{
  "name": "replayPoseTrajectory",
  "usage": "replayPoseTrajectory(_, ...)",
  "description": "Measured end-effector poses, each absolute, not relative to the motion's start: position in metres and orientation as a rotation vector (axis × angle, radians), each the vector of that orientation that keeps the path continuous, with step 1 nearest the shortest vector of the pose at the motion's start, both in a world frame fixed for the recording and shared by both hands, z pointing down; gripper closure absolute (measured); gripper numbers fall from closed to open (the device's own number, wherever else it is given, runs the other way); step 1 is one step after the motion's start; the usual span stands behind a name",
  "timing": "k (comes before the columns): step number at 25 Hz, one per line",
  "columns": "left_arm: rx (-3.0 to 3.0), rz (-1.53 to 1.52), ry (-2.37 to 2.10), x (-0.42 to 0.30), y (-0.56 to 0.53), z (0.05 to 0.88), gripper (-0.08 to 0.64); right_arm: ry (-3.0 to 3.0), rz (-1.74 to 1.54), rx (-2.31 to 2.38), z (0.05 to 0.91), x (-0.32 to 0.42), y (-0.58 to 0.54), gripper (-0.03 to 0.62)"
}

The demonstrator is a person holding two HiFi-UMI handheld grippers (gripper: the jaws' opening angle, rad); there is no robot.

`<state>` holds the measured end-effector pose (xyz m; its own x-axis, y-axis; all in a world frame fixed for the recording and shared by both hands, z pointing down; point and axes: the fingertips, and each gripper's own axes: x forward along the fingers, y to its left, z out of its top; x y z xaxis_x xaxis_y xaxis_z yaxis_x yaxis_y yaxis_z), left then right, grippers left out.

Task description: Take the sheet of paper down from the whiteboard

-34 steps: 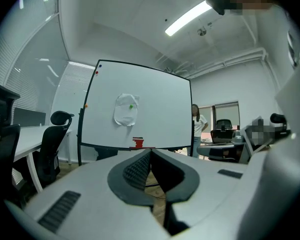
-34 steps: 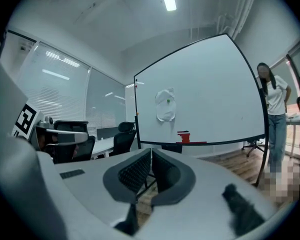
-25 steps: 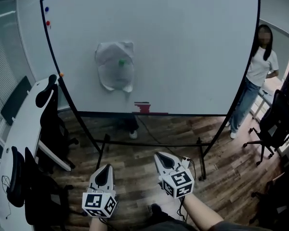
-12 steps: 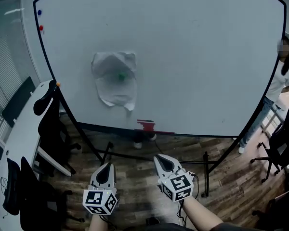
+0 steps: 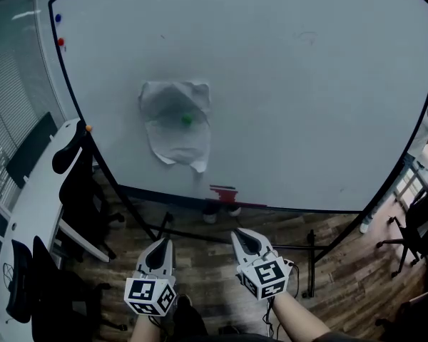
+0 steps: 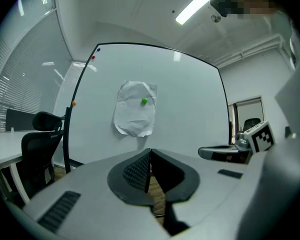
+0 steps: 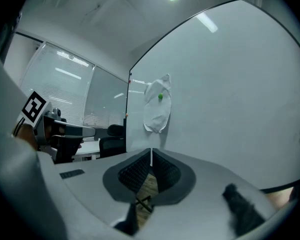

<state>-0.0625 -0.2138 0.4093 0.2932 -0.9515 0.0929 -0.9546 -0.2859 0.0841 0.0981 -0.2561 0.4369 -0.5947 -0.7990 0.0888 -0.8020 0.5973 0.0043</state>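
The whiteboard [image 5: 307, 84] bears the sheet of paper [image 5: 172, 140]; gripper views alone show left gripper [image 6: 149, 151] and right gripper [image 7: 151, 151] closed, empty.

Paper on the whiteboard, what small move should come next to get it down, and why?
Probably lift the right gripper toward the green magnet, opening its jaws on the way. It and the left gripper are shut, empty and held low, short of the whiteboard, and that magnet pins the crumpled paper.
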Motion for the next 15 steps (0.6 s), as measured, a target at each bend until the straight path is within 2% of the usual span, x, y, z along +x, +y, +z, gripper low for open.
replayPoseTrajectory(9,2.489,0.009,-1.712,-0.092,-0.279,0.404,0.546,-2.682,-0.025,1.488,0.413,0.07,-0.311,0.569)
replayPoseTrajectory(15,2.551,0.001,-1.63,-0.124,-0.331,0.396,0.546,-2.658,-0.258,1.528,0.372,0.023,-0.35,0.568)
